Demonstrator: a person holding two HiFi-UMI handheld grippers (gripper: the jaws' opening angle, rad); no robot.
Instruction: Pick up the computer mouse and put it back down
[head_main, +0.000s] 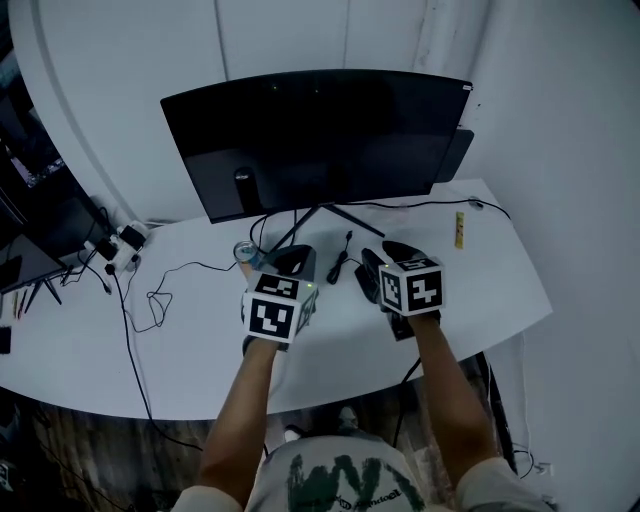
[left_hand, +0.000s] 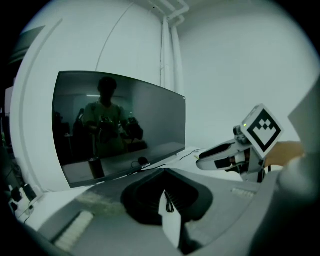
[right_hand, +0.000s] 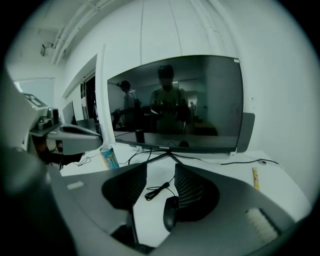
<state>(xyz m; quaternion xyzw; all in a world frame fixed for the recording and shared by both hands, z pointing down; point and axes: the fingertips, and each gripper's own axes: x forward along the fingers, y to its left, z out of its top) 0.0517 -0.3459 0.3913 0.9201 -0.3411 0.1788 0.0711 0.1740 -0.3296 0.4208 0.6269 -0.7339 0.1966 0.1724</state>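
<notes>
Right gripper view: black computer mouse (right_hand: 169, 220) lies on white desk (right_hand: 150, 210), low between jaws of right gripper (right_hand: 160, 169). One flank hidden behind jaw pad. Long axis runs toward monitor (right_hand: 190, 100), cable end farthest. Right jaws apart, gripping nothing. Head view: mouse not discernible. Left gripper (left_hand: 165, 172): jaws tip-to-tip, empty.

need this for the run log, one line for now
left gripper: jaws shut, empty | right gripper: jaws apart, empty | mouse: on table
</notes>
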